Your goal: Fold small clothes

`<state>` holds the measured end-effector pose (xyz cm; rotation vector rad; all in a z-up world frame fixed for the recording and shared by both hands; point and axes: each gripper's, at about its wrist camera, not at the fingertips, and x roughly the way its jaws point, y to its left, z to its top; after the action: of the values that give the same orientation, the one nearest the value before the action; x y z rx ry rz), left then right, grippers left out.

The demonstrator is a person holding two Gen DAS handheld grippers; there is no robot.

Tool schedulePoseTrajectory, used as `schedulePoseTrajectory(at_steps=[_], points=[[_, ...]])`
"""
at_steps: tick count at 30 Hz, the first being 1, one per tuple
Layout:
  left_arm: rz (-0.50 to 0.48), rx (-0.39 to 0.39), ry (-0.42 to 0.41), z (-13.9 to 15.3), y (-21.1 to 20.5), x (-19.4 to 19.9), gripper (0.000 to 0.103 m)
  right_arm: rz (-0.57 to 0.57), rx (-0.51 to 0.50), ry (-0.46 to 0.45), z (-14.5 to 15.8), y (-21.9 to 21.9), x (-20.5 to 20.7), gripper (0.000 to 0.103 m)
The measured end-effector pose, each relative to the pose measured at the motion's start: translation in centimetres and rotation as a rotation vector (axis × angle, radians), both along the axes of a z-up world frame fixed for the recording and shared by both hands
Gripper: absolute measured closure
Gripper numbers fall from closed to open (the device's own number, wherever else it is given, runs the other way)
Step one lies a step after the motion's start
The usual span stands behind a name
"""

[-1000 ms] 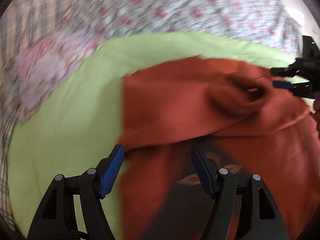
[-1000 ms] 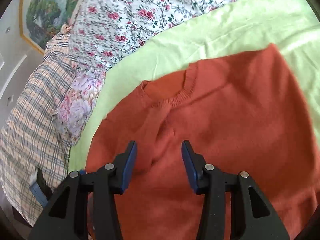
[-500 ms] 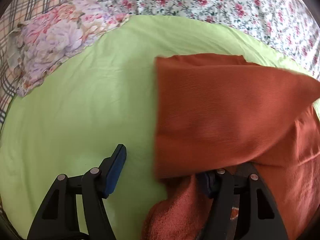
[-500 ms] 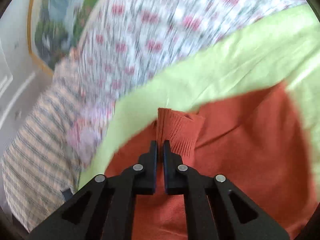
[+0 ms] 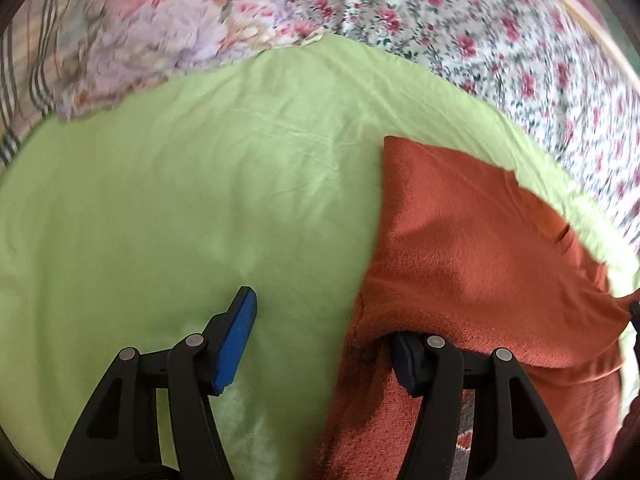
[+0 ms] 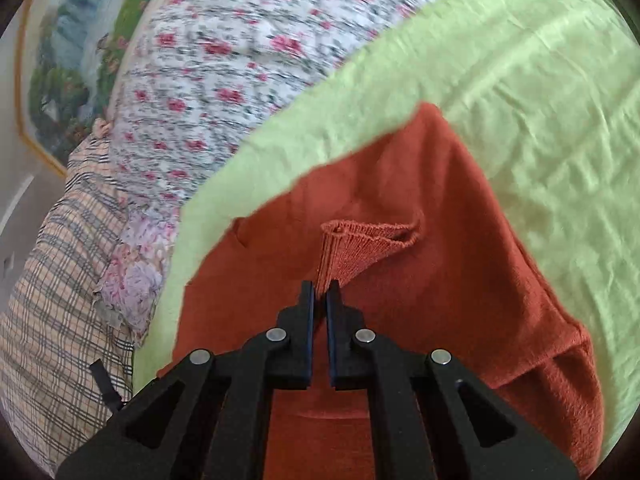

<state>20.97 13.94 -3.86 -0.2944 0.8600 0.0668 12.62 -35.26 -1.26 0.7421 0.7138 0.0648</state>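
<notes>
While the rust-orange sweater is lying on the lime-green sheet, I am pinching its ribbed cuff in my right gripper, whose jaws are clamped tight on the knit. My left gripper is closing, jaws still wide; its right finger is tucked under the sweater's edge, its left finger is over bare sheet, and nothing is gripped. Beyond the sheet, the floral bedding is lying.
</notes>
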Motion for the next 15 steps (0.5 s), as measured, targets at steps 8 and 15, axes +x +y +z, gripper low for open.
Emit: schedulePoseTrajectory(at_steps=[8,15], points=[[-0.006,-0.006,-0.008,-0.1,-0.1,-0.1,0.040,-0.016,-0.067,0.055,-0.7,0.4,-0.2,0.097],[-0.008,-0.017,-0.014,-0.2,0.1,-0.3,0.039,-0.113,-0.136,0.161,-1.7,0.2,-2.3,0.094]])
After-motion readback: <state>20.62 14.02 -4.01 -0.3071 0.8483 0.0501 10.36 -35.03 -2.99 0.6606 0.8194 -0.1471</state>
